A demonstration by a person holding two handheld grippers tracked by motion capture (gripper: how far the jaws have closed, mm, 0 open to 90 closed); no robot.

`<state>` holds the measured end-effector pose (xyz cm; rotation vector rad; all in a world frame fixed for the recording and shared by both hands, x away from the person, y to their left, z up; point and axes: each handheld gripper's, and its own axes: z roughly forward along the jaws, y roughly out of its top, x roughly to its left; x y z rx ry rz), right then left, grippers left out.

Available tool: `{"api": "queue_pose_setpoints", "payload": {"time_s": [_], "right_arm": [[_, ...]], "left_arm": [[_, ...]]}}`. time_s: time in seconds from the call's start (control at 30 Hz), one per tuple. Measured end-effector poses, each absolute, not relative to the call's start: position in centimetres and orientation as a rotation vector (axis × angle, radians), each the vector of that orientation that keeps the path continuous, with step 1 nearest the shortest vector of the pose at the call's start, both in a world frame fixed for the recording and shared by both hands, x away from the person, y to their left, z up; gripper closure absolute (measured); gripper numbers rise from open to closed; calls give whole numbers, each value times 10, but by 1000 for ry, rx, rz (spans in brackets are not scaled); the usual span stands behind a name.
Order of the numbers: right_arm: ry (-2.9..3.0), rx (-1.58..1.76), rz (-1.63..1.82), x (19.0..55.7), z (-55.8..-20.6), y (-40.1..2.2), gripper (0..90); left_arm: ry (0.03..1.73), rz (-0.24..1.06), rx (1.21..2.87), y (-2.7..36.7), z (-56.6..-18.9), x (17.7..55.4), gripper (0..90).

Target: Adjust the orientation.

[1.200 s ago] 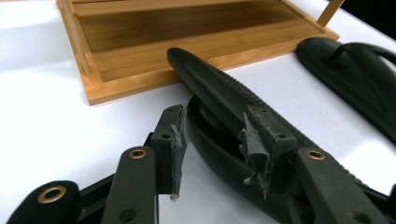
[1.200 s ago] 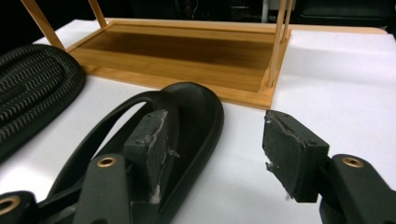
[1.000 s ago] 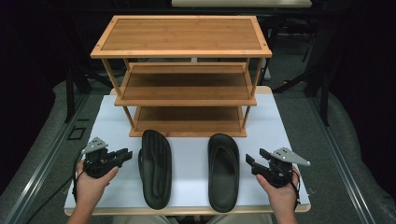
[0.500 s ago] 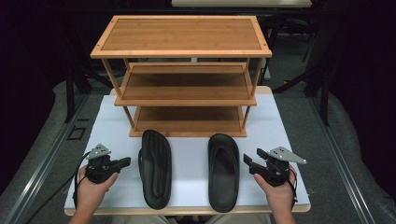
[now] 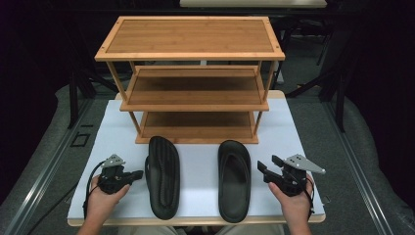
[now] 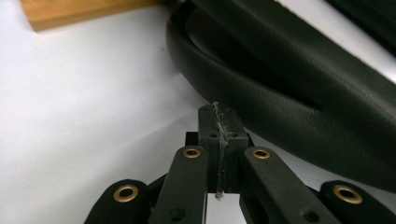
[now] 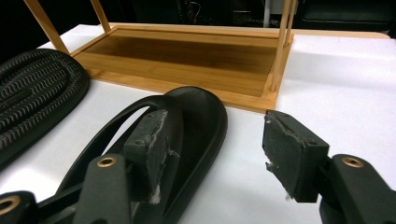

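Note:
Two black slippers lie side by side on the white table (image 5: 198,169). The left slipper (image 5: 163,178) is turned sole up and shows a ridged tread; the right slipper (image 5: 234,181) lies strap up. My left gripper (image 5: 139,173) rests just left of the sole-up slipper, shut with nothing between its pads (image 6: 218,112); the slipper's edge (image 6: 299,93) curves past its tip without touching. My right gripper (image 5: 268,164) stands open just right of the strap-up slipper (image 7: 196,116). Its pads (image 7: 287,151) hold nothing, and the slipper's side lies below the left jaw.
A three-shelf bamboo shoe rack (image 5: 195,93) stands behind the slippers, with bare shelves; its bottom shelf (image 7: 187,56) lies just beyond the slippers' toes. The table's front edge runs close to both hands. A dark floor surrounds the table.
The left gripper's jaws have shut on nothing, and the left hand has sunk a little toward the table. The right gripper and both slippers have stayed in place.

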<state>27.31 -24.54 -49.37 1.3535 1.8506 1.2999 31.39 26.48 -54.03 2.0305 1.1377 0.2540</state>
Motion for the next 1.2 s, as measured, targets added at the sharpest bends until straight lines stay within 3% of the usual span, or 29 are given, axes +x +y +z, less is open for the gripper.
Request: {"api": "queue_pose_setpoints", "payload": {"time_s": [0.43, 1.2], "right_arm": [[1845, 1353, 1301, 273, -493, -247, 399], [1844, 1362, 1305, 272, -493, -247, 398]], "left_arm": [[1111, 222, 2083, 257, -548, 316, 900], [991, 274, 1983, 224, -516, 316, 900]]}}
